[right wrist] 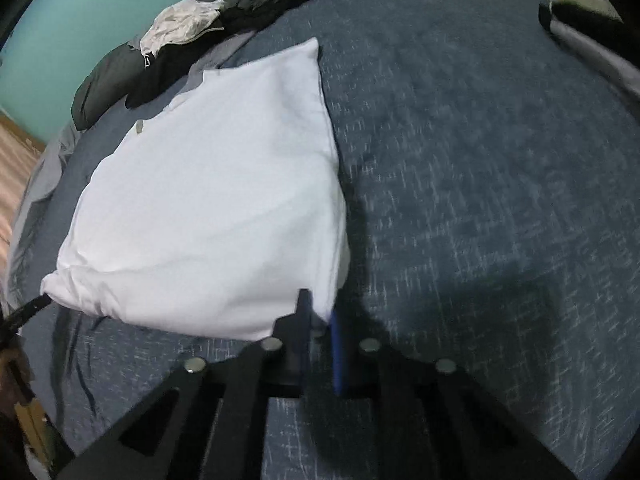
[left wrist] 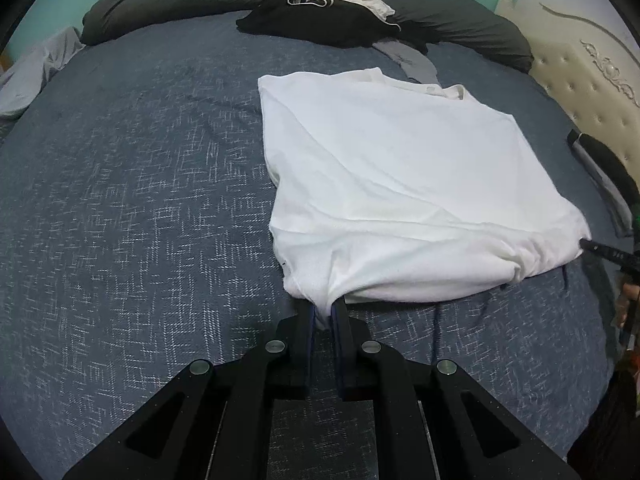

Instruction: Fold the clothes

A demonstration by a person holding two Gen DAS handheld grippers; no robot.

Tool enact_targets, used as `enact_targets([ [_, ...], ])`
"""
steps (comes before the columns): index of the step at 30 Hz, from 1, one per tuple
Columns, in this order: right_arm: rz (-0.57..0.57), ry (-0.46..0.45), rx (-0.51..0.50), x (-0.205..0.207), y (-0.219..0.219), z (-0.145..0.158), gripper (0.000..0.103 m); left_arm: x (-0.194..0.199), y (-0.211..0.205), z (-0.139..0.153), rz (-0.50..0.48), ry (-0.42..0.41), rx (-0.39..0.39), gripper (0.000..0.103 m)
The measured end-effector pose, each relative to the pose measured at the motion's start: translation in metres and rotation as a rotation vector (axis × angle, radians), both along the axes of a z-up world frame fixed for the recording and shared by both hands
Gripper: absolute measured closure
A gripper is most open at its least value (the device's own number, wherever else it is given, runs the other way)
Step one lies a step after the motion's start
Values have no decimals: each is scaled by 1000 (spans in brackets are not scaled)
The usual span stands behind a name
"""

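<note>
The white shirt (left wrist: pixel 384 176) lies folded on the blue bed (left wrist: pixel 132 200), and everything else is placed from it. At its near left corner the left gripper (left wrist: pixel 325 317) points steeply down, jaws together and clamped on a pinch of the hem, which bunches up between the blue pads. At the near right corner the right gripper (right wrist: pixel 320 322) also tilts steeply down; its jaws look nearly together with the shirt's corner tip between the fingers, but motion blur smears that view, so whether the pads truly press the cloth is hard to tell. In the left view only the right gripper's dark tip shows at the shirt's right corner, the rest cut off by the frame edge, with a little of a hand behind it. Beyond the shirt's far edge sits a pile (left wrist: pixel 320 4) of black, white and grey clothes against a dark duvet (left wrist: pixel 160 0); individual garments there cannot be separated. Right of the shirt stands a tufted cream headboard (left wrist: pixel 592 92), partly cropped. Far left of it grey fabric (left wrist: pixel 32 76) hangs at the bed's edge.
</note>
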State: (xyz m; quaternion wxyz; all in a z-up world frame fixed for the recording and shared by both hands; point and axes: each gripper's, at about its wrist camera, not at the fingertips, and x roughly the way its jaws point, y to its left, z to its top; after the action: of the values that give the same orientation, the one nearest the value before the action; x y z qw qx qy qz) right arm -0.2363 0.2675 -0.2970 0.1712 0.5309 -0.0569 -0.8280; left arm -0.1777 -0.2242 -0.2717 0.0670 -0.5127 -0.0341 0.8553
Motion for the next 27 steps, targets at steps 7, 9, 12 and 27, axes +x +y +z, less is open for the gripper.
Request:
enact_targets([
  [7, -47, 94, -17, -11, 19, 34, 98, 3, -9, 6, 15, 23, -43, 96],
  [9, -38, 111, -11, -15, 21, 43, 99, 5, -10, 6, 10, 22, -56, 97],
  [12, -34, 116, -12, -24, 21, 48, 99, 7, -15, 0, 9, 0, -52, 97],
  [27, 34, -3, -29, -11, 23, 9, 98, 21, -10, -34, -43, -80, -100, 97],
])
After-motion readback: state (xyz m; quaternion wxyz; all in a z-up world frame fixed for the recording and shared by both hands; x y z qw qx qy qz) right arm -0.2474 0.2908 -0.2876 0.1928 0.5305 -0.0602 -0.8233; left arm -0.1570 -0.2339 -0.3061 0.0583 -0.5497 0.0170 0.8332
